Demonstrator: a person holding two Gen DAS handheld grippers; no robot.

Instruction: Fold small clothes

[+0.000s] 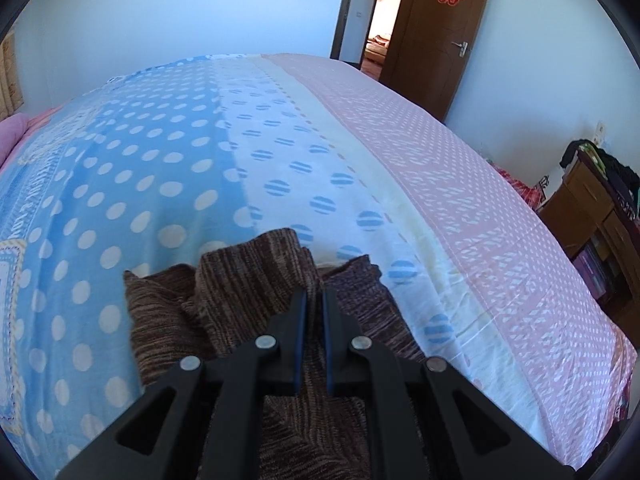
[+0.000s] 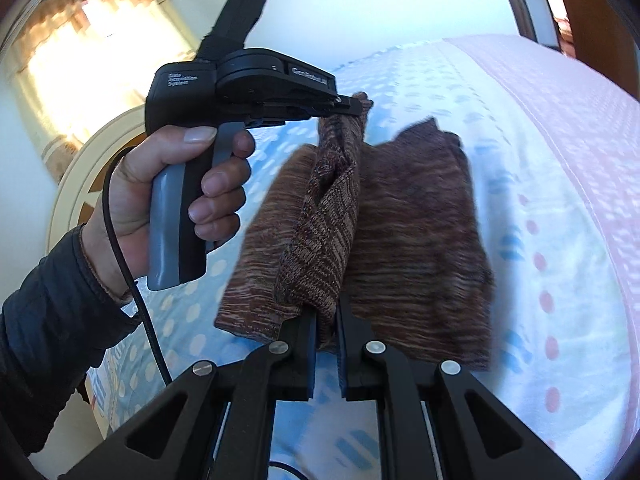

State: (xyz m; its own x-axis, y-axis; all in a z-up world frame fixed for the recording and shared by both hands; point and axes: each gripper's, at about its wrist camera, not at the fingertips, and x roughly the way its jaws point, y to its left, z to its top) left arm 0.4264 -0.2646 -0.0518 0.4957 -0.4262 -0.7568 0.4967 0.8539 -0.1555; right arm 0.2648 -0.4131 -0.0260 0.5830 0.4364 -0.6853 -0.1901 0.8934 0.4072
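Brown marled knit garment (image 2: 420, 220) lifted over polka-dot bedsheet (image 1: 160, 168), one edge pinched in the nearly closed left gripper (image 2: 362, 106) fingers, another clamped between right gripper (image 2: 326, 316) fingers

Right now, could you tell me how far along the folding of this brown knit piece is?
Midway, I would judge. Done: most of the brown knit garment already lies on the bedspread. In hand: the left gripper and the right gripper each pinch an end of a raised strip of it, apparently carrying a fold over. Left: laying that strip down, releasing, and probably a further fold.
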